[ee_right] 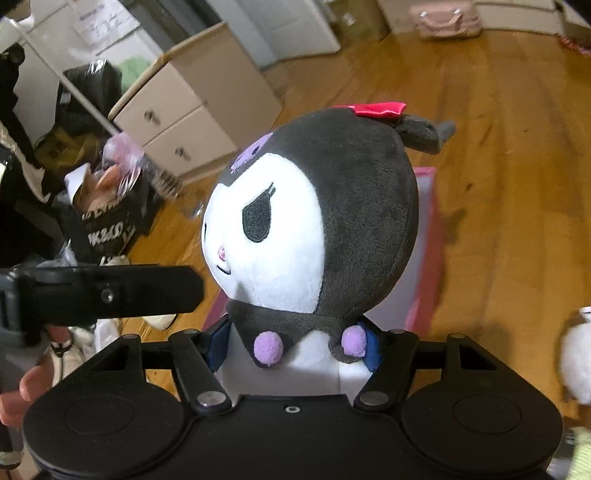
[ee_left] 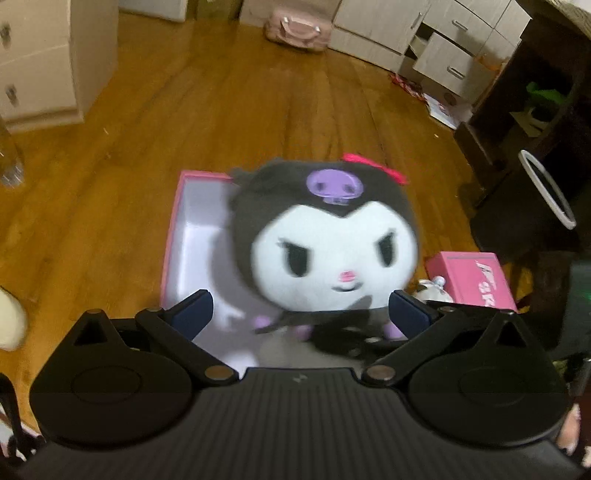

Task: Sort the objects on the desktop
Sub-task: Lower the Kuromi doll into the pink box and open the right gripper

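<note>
A black-and-white plush doll [ee_left: 332, 243] with a purple skull mark and a red bow is held over an open pink box [ee_left: 192, 236] with a white inside, on the wooden floor. My right gripper [ee_right: 293, 345] is shut on the plush doll [ee_right: 314, 221] at its body, just under the head. My left gripper [ee_left: 301, 314] is open in front of the doll, its blue pads either side of the doll's lower body, not touching it. The left gripper body [ee_right: 110, 291] shows in the right wrist view, left of the doll.
A pink box lid [ee_left: 476, 278] and a small white plush [ee_left: 434, 290] lie right of the open box. White drawer units [ee_left: 443, 40], a pink bag [ee_left: 295, 26], a dark table [ee_left: 535, 129] and a black bin with clutter [ee_right: 107, 218] stand around the wooden floor.
</note>
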Demonstrator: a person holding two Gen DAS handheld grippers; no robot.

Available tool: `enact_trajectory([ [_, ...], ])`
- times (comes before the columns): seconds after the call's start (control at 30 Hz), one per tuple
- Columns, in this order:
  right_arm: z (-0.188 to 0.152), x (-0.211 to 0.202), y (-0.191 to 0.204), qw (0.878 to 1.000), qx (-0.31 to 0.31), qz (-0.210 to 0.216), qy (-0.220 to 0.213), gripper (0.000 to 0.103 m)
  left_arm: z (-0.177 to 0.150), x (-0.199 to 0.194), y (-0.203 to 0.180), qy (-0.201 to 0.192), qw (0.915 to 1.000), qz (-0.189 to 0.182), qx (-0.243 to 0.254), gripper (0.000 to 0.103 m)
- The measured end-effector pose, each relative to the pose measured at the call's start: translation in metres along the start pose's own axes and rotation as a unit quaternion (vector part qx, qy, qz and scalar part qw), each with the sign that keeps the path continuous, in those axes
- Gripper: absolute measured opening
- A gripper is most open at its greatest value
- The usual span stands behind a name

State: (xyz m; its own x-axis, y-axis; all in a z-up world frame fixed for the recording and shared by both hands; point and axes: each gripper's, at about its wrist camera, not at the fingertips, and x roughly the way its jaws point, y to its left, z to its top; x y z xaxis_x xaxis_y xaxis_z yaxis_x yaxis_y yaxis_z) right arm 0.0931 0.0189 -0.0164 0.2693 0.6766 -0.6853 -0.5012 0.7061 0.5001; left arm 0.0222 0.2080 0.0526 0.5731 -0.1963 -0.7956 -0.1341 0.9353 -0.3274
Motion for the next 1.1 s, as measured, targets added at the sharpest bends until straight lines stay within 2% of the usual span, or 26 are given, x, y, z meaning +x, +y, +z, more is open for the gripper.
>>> enact_trajectory([
  [0.13, -0.001, 0.028, -0.007, 0.999, 0.026, 0.012, 0.03, 0.073, 0.003, 0.03, 0.019, 0.032, 0.9991, -0.014, -0.023, 0.103],
  [0.23, -0.003, 0.044, -0.007, 0.999, 0.015, -0.009, 0.049, 0.073, 0.004, 0.052, 0.031, 0.052, 0.9952, -0.057, -0.06, 0.103],
  [0.27, -0.003, 0.049, -0.007, 0.998, 0.01, -0.018, 0.056, 0.073, 0.005, 0.06, 0.035, 0.06, 0.9938, -0.058, -0.074, 0.103],
  [0.43, 0.0, 0.059, 0.0, 0.996, -0.006, -0.056, 0.065, 0.074, 0.01, 0.081, 0.034, 0.082, 0.9953, -0.016, -0.048, 0.103],
  [0.6, 0.003, 0.06, 0.002, 0.994, -0.023, -0.076, 0.077, 0.074, 0.008, 0.079, 0.046, 0.083, 0.9938, -0.019, -0.072, 0.103],
  [0.8, 0.002, 0.07, 0.011, 0.984, -0.062, -0.137, 0.093, 0.077, 0.008, 0.087, 0.05, 0.086, 0.9946, 0.006, -0.058, 0.103],
  [1.1, 0.003, 0.073, 0.022, 0.976, -0.1, -0.164, 0.102, 0.078, 0.008, 0.087, 0.051, 0.074, 0.9954, 0.024, -0.055, 0.103],
])
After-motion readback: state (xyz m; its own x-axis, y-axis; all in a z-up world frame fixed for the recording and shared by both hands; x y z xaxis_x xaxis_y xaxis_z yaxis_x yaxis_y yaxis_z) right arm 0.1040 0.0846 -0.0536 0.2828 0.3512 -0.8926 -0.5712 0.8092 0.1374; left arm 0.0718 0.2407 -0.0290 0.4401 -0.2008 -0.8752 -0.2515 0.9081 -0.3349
